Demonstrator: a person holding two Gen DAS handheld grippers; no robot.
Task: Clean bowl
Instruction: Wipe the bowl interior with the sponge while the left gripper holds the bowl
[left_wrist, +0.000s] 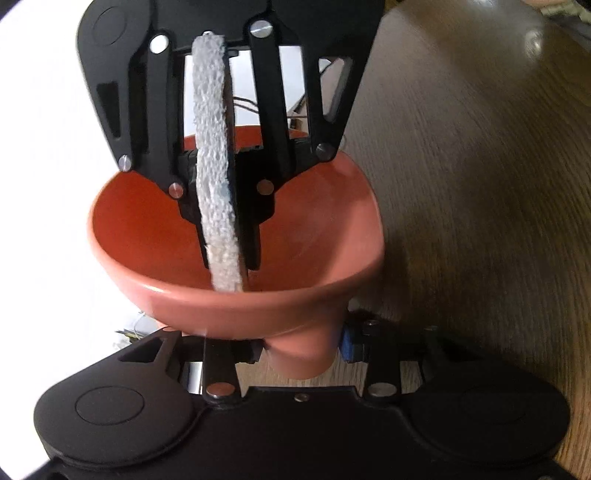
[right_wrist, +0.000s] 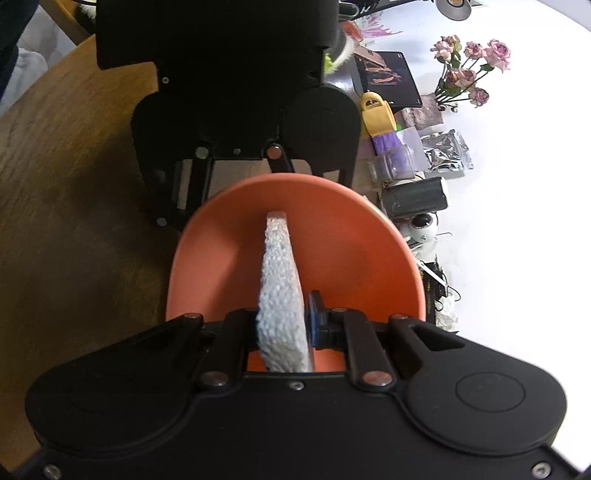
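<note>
We hold the bowl (left_wrist: 236, 236) up off the wooden table (left_wrist: 480, 184) with the left gripper (left_wrist: 303, 350), whose fingers are clamped on the bowl's foot from below; the bowl's mouth tips toward the right gripper (right_wrist: 284, 332). That one is closed tight on a white sponge (right_wrist: 280, 288), held edge-on, so the sponge's long axis runs straight along the fingers and into the bowl. From the right wrist view the bowl lies dead ahead of the sponge, the tip already inside and reaching toward the far inner wall; whether it actually touches the wall we cannot tell. From the left wrist view the sponge (left_wrist: 216, 177) comes down from above the bowl's far rim and ends just at the near rim. The right gripper is the working one and the nearer to the bowl's inside; the left only steadies. Our read: wiping is underway, and the next stroke needs the sponge swept sideways across the inside of the bowl, since edge-on it covers little. Beyond the bowl, the wooden table gives way to a white surface with clutter: dried pink flowers (right_wrist: 472, 66), a foil bag (right_wrist: 447, 151), a yellow toy (right_wrist: 376, 114), a small white camera (right_wrist: 423, 223).
</note>
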